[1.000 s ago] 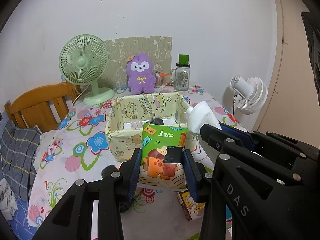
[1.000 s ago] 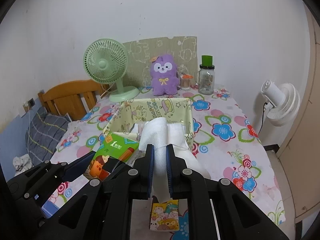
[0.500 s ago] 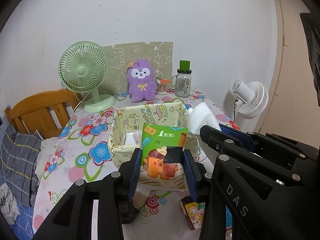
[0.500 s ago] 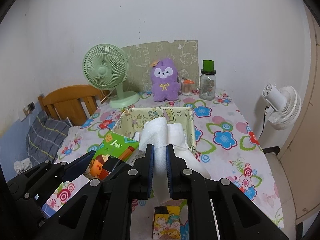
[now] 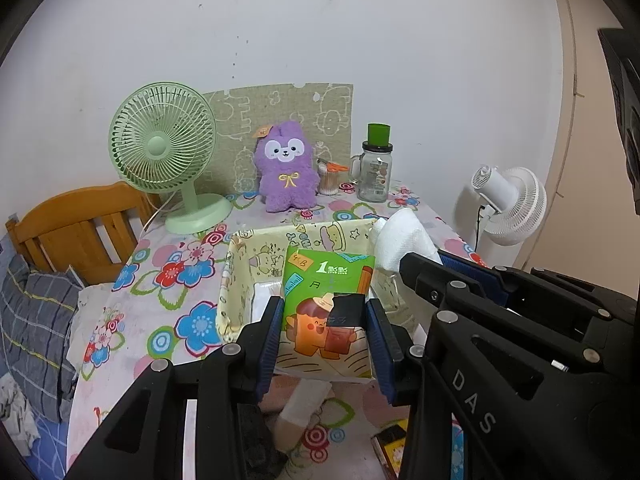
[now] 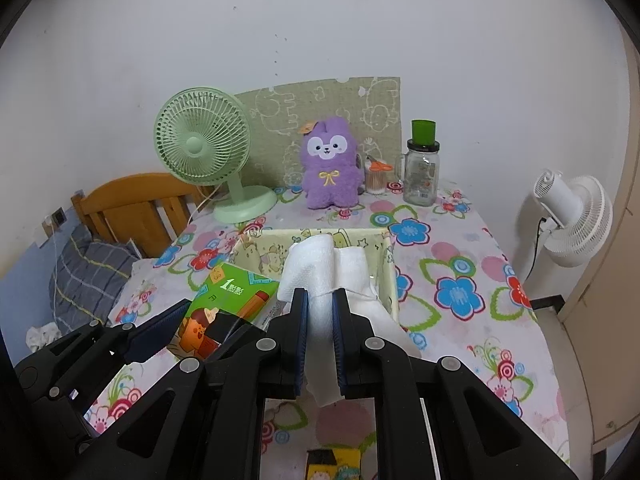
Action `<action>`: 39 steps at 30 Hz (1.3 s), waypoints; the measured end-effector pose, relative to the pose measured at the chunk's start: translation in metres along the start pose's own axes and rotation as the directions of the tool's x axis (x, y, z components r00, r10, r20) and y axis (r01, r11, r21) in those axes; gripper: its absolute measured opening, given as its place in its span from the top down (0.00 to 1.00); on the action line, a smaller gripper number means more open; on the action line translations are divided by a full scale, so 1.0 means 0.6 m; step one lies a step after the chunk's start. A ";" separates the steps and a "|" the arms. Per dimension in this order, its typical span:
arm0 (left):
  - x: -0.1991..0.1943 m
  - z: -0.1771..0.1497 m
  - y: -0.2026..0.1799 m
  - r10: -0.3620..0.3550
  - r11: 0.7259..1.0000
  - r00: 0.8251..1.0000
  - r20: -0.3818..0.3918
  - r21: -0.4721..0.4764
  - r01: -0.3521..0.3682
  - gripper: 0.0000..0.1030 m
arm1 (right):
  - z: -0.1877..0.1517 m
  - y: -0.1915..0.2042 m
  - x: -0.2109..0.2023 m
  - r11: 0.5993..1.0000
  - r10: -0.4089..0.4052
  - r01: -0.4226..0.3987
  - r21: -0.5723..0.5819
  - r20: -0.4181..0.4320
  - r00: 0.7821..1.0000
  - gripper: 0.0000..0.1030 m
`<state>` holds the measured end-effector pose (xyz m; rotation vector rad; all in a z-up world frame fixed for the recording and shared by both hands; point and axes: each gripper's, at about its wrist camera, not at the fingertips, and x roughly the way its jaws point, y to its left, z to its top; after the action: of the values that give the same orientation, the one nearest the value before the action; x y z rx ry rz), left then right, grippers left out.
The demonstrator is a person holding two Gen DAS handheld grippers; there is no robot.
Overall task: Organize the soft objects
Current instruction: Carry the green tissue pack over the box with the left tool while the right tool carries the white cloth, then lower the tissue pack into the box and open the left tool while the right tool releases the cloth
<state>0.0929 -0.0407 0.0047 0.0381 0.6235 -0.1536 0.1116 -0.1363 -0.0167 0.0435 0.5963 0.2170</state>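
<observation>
Both grippers hold soft goods above the near edge of a pale yellow fabric storage box.

The left gripper point(image 5: 325, 334) is clamped on a green printed pack of tissues point(image 5: 326, 308), its blue pads pressing both sides; the pack hangs in front of the pale yellow cartoon-print fabric box point(image 5: 232, 280) on the flowered tablecloth point(image 6: 460, 280). The right gripper point(image 6: 320, 334) is pinched nearly closed on a folded white paper towel point(image 6: 316, 268), which stands up between its pads, over the box's near rim. Something white lies inside the box, possibly more tissue; the view there is blocked. A purple plush toy point(image 5: 285, 166) sits at the table's far edge beside a green desk fan point(image 5: 160, 148).
</observation>
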 end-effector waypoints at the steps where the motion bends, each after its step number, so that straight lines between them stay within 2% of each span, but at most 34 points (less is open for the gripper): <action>1: 0.002 0.002 0.001 0.001 1.000 1.000 0.000 -0.001 -0.001 0.59 | 0.003 0.000 0.004 1.000 0.001 -0.001 -0.001 0.001 1.000 0.86; 28: 0.104 0.067 0.039 0.024 0.999 1.000 -0.009 -0.032 -0.024 0.59 | 0.074 -0.012 0.125 1.000 0.031 -0.030 0.006 -0.019 0.999 0.86; 39: 0.153 0.069 0.056 0.036 0.997 0.997 -0.063 -0.061 -0.040 0.56 | 0.074 -0.013 0.173 0.997 0.079 -0.078 0.019 -0.064 0.995 0.86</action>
<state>0.1955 -0.0229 -0.0153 -0.0051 0.6887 -0.0966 0.2216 -0.1204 -0.0381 0.0762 0.6614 0.2909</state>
